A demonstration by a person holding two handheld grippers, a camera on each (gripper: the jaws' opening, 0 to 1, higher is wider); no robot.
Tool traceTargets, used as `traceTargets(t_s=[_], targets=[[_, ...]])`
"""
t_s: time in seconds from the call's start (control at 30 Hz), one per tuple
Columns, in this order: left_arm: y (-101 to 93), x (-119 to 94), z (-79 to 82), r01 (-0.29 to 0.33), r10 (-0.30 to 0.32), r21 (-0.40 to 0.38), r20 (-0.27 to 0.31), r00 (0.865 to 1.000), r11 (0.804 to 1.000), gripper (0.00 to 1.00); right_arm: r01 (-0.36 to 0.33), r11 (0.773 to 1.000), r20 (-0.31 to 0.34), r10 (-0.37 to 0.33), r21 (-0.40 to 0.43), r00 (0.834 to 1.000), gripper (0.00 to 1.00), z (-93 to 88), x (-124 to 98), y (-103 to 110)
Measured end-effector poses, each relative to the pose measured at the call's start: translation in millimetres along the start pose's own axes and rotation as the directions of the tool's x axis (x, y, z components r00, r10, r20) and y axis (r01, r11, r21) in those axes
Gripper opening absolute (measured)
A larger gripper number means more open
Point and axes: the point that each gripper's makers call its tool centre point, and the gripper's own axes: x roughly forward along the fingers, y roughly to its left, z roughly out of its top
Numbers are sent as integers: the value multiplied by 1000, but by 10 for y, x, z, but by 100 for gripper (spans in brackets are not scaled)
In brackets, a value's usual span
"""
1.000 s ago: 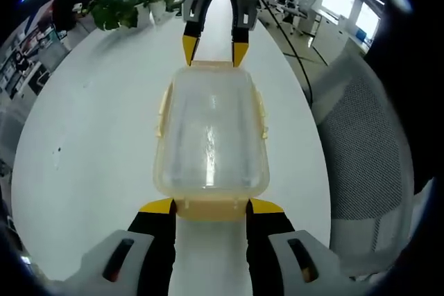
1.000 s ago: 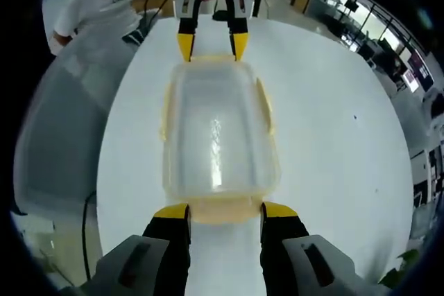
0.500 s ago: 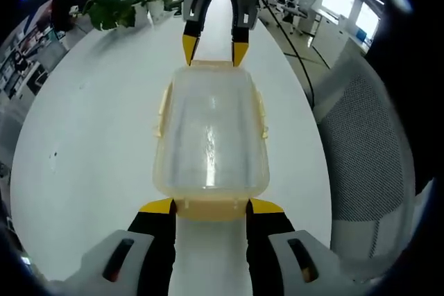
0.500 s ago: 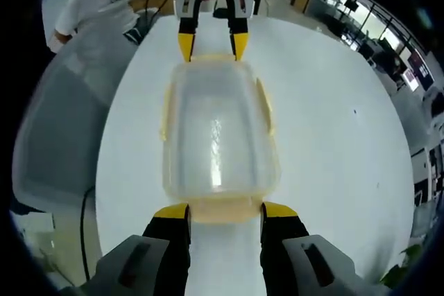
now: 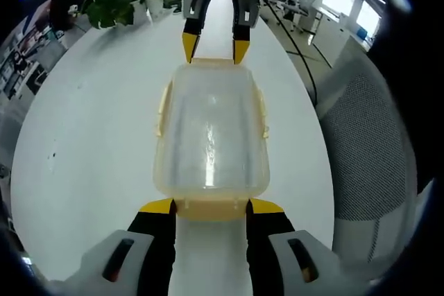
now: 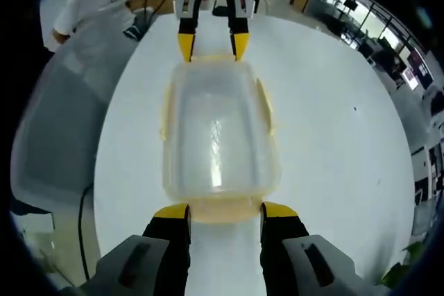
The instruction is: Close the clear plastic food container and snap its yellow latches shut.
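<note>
Lidded clear container (image 5: 211,136) (yellow side latches)

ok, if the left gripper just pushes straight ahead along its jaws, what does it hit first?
The yellow end latch of the clear container, which already sits between the left gripper jaw tips. Contact can't be confirmed. The right gripper faces it from the far end.
</note>
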Motion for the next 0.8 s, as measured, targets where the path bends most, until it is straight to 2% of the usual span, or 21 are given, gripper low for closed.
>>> traceTargets(t_s=[0.67, 0.8], targets=[[-13, 23, 15, -2, 2, 6, -11, 1000, 1000, 39, 3, 1000, 24, -3, 0, 1000, 39, -26, -5, 34], [-37, 24, 17, 3, -3, -12, -10, 1000, 1000, 40, 1, 999, 30, 1, -45, 1000, 39, -37, -15, 34]])
